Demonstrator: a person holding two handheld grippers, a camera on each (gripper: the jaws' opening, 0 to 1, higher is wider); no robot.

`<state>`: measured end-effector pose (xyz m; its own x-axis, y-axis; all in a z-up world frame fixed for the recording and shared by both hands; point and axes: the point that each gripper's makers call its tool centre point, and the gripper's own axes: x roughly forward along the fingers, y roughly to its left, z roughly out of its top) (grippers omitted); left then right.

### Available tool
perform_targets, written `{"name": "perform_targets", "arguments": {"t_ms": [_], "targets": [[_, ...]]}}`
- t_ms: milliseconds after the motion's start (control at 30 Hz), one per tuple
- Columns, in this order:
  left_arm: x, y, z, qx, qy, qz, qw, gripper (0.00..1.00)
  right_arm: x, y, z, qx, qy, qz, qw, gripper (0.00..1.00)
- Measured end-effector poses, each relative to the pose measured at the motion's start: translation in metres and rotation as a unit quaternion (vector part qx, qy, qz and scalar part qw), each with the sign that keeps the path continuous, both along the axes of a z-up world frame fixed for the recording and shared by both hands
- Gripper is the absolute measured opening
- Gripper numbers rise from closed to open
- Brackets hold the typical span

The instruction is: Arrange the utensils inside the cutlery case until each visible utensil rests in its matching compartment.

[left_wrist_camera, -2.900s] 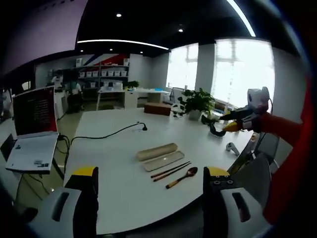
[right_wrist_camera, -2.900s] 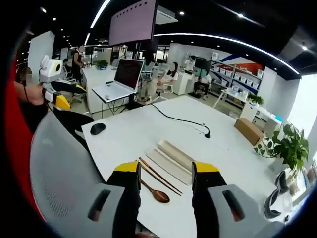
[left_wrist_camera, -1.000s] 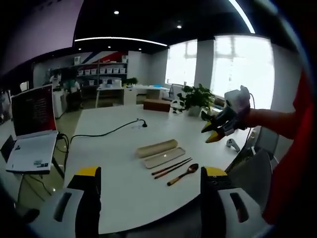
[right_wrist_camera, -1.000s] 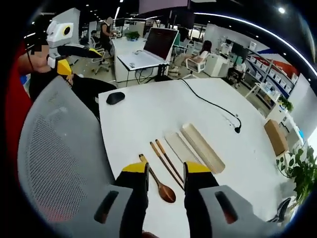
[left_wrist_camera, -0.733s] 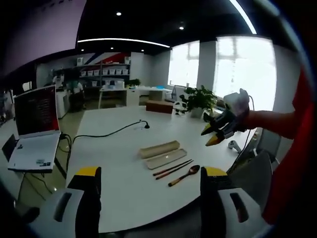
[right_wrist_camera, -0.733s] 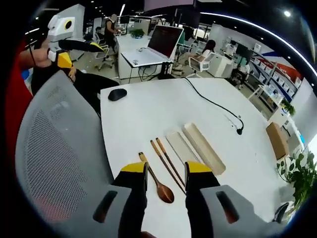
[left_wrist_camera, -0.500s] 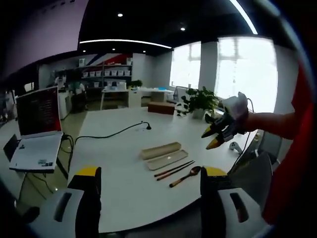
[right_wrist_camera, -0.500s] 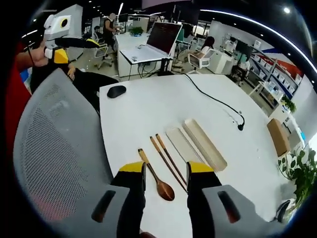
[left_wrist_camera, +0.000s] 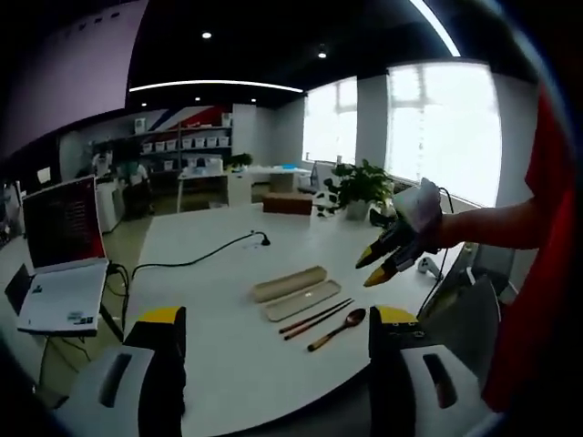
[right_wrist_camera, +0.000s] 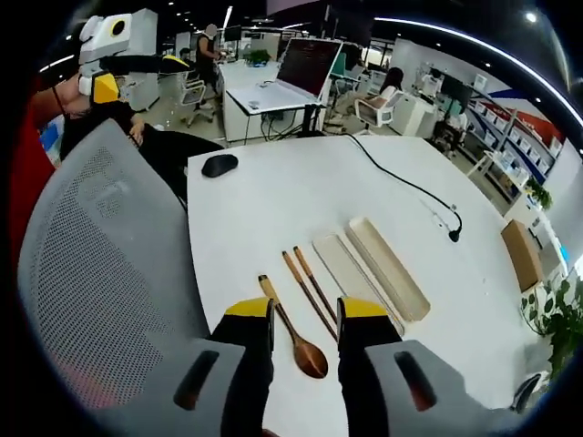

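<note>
- Right gripper [right_wrist_camera: 305, 314] poised above the wooden spoon [right_wrist_camera: 293, 334], jaws parted narrowly and gripping nothing; spoon bowl framed between the jaw tips, handle running toward 11 o'clock.
- Left gripper [left_wrist_camera: 275, 319] held well back from the table [left_wrist_camera: 219, 264], jaws set wide and empty; same tool seen at 11 o'clock in the right gripper view [right_wrist_camera: 137, 62], well apart from the work.
- Just beyond the spoon, toward 12 o'clock in the right gripper view: pair of chopsticks [right_wrist_camera: 308, 289] lying side by side on the bare table; next, toward 1 o'clock, the flat case tray [right_wrist_camera: 351, 271], then the deeper case half [right_wrist_camera: 387, 267] alongside it; both halves open and holding nothing.
- In the left gripper view: spoon [left_wrist_camera: 335, 328] nearest, chopsticks [left_wrist_camera: 319, 318] behind it, case halves [left_wrist_camera: 296, 291] farther at 12 o'clock, right gripper [left_wrist_camera: 390, 257] hovering at 2 o'clock over that group.
- Progress, as a judgement: nothing placed yet; spoon and both chopsticks left to lift and seat in the case; first pick, likely the spoon, about to begin.
- Writing: none readable on case or utensils; laptop [right_wrist_camera: 287, 77] screen and text too small to make out; red-and-blue wall graphic [left_wrist_camera: 205, 116] showing no legible words.
</note>
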<state>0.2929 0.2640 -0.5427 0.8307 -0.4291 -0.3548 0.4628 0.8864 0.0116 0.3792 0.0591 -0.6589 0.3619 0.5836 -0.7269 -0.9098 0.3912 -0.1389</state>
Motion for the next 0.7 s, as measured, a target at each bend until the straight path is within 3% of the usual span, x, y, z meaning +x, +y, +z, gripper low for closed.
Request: {"name": "perform_targets", "arguments": {"t_ms": [67, 200, 533, 700], "targets": [[0.001, 0.000, 0.000, 0.002, 0.000, 0.000, 1.0000, 0.84, 0.006, 0.005, -0.001, 0.011, 0.012, -0.015, 0.9998, 0.23], [0.000, -0.002, -0.003, -0.001, 0.004, -0.005, 1.0000, 0.84, 0.013, 0.011, -0.001, 0.015, 0.007, -0.020, 0.9997, 0.22], [0.001, -0.005, -0.011, 0.001, 0.014, -0.019, 0.9997, 0.84, 0.004, 0.004, -0.024, -0.033, 0.019, 0.017, 0.9991, 0.16], [0.003, -0.006, -0.010, 0.005, 0.013, -0.026, 0.9996, 0.84, 0.005, 0.001, -0.026, -0.044, 0.016, 0.021, 0.9987, 0.16]]}}
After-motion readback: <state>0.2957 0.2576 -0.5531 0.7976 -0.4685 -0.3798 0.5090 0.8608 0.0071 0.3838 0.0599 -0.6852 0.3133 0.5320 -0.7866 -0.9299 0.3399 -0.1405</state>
